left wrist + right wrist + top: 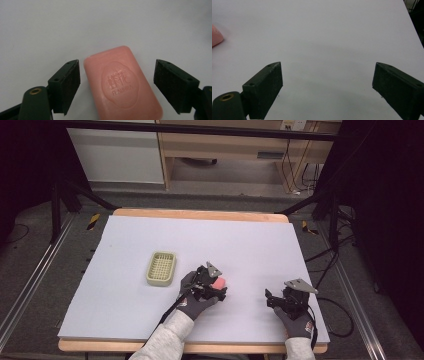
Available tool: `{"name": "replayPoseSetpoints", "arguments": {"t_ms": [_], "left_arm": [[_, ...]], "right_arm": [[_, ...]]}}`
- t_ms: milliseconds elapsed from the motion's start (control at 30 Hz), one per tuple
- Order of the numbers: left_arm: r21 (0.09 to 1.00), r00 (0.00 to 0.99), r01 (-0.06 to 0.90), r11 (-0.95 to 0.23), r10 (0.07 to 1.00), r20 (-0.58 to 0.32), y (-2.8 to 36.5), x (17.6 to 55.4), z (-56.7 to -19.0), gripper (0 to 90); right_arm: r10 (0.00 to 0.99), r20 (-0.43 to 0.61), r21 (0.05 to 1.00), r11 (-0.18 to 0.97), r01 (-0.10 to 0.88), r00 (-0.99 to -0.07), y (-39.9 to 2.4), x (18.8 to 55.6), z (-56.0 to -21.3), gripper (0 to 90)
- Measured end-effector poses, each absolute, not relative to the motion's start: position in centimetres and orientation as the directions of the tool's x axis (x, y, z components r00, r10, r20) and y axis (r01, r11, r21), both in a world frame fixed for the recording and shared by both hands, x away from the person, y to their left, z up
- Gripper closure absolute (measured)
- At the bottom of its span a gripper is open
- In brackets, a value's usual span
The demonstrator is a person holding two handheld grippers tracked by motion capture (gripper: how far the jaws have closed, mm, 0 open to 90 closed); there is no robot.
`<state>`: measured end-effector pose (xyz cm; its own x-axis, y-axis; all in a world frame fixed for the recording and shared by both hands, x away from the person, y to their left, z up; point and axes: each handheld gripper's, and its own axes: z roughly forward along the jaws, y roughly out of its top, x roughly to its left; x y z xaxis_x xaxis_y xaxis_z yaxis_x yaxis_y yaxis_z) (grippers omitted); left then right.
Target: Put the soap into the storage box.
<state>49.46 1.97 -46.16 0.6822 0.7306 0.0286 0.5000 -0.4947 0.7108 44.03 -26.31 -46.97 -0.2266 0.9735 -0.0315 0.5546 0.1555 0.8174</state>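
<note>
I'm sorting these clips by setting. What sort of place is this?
Probably a lab or recording workspace: a covered table ringed by dark stands and cables, with a person's gloved hands working the left gripper over a pink soap bar.

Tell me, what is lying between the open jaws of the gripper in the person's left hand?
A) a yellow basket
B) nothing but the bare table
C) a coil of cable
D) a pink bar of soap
D: in the left gripper view a pink bar of soap with a stamped emblem lies flat on the table between the left gripper's parted jaws, untouched by either.
</note>
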Motion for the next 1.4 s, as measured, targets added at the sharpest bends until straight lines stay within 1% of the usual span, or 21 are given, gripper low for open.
{"name": "replayPoseSetpoints", "arguments": {"t_ms": [300,500,667,900,1100,1400], "left_arm": [[0.684,0.679,0.522,-0.51,0.734,0.029,1.59,49.72,-46.87,21.8],[0.676,0.676,0.533,-0.508,0.737,0.021,1.63,49.81,-47.05,24.6],[0.668,0.678,0.54,-0.512,0.735,0.015,1.54,49.78,-47.12,27.7],[0.653,0.675,0.559,-0.511,0.738,-0.001,1.53,49.8,-47.14,34.7],[0.646,0.676,0.564,-0.514,0.737,-0.003,1.54,49.82,-47.11,36.9],[0.642,0.68,0.568,-0.515,0.733,-0.013,1.6,49.99,-47.01,37.2]], "right_arm": [[0.973,-0.029,0.813,0.156,0.561,-0.229,-26.24,44.08,-47.02,9.7],[0.973,-0.029,0.812,0.157,0.563,-0.229,-26.26,44.1,-47.03,9.7],[0.973,-0.03,0.81,0.159,0.565,-0.231,-26.21,44.12,-47.06,9.7],[0.973,-0.029,0.809,0.158,0.566,-0.23,-26.19,44.12,-47.06,9.7],[0.973,-0.029,0.808,0.158,0.568,-0.23,-26.22,44.13,-47.05,9.7],[0.972,-0.027,0.807,0.158,0.569,-0.232,-26.22,44.12,-47.05,9.7]]}}
